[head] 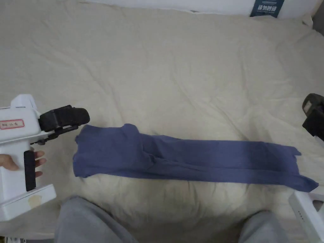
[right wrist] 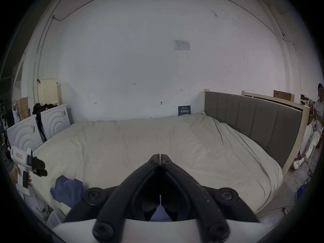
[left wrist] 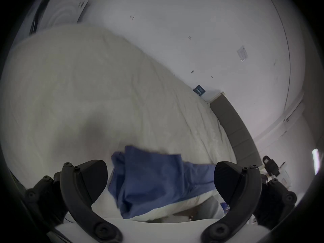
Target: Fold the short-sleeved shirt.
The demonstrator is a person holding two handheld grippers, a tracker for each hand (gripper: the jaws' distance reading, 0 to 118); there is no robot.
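The blue short-sleeved shirt lies on the cream bed as a long narrow strip running left to right; its left end is wider and rumpled. My left gripper hovers just off that left end, open, with nothing in it. In the left gripper view its jaws stand wide apart, with the shirt lying between and beyond them. At the frame's right edge my right gripper is held above the shirt's right end. In the right gripper view that gripper is shut on nothing, and the shirt shows below left.
The cream sheet stretches wide and wrinkled beyond the shirt. A grey headboard bounds the bed on the right. My knees in grey trousers touch the near edge. White panels lean at the left; a person sits far right.
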